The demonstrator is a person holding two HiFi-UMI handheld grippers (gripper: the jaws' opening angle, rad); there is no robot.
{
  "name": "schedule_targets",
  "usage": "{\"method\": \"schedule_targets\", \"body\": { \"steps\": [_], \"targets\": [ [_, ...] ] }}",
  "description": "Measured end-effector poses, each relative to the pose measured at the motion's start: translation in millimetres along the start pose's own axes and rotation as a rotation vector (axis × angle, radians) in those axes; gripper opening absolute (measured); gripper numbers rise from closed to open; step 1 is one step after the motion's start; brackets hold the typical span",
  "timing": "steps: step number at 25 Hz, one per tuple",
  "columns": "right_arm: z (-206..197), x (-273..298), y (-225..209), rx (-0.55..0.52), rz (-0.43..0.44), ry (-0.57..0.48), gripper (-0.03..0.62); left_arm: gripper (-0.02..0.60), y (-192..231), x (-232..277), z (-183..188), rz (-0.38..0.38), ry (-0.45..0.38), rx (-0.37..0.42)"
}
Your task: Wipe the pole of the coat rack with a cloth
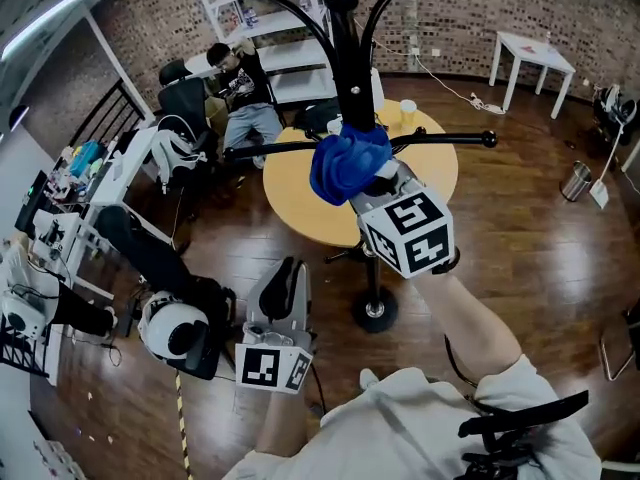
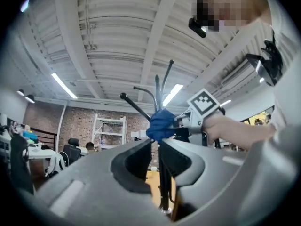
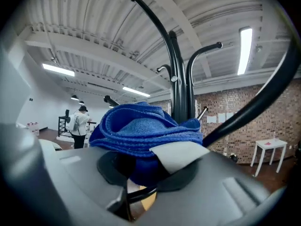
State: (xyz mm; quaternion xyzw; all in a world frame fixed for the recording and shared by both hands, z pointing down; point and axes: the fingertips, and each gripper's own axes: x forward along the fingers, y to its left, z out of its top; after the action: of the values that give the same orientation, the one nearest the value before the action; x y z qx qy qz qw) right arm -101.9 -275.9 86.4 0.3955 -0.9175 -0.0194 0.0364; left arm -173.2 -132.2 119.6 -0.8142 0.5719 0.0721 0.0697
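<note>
the right gripper [image 1: 368,174] is squeezing the blue cloth [image 1: 345,163] and holding it against the black pole [image 1: 350,68] of the coat rack [image 1: 373,311], up by the arms [image 1: 440,139] — the long part below is looking not yet wiped. the left gripper [image 1: 285,280] is hanging low, jaws together, holding nothing.

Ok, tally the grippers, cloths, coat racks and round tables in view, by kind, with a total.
Grippers: 2, the left gripper and the right gripper
Cloths: 1, the blue cloth
Coat racks: 1, the black coat rack
Round tables: 1, the yellow table
Total: 5
</note>
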Motion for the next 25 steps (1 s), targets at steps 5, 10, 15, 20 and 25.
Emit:
{"method": "schedule_targets", "body": {
  "steps": [5,10,15,20,25],
  "targets": [
    [42.9,-52.5,33.5,-0.095,0.088,-0.251,0.098,0.061,13.7,3.0,-11.8,0.021,0.013,0.007],
    [-56.0,-98.1,133.9,-0.051,0.362,-0.134,0.098,0.061,31.0,-6.9,-52.4,0.036,0.071,-0.029],
    [-132.3,-39.7,65.9,-0.051,0.081,0.016,0.098,0.061,34.7,-0.5,-76.6,0.048,0.120,-0.064],
    [-133.2,9.0,31.4,-0.094,-0.002,-0.079,0.098,0.061,26.3,-0.8,-79.9,0.011,0.130,-0.064],
    [-320.4,10.5,42.8,0.006,-0.019,0.241,0.098,0.061,26.9,-9.3,-100.3,0.013,0.177,-0.076]
  ]
}}
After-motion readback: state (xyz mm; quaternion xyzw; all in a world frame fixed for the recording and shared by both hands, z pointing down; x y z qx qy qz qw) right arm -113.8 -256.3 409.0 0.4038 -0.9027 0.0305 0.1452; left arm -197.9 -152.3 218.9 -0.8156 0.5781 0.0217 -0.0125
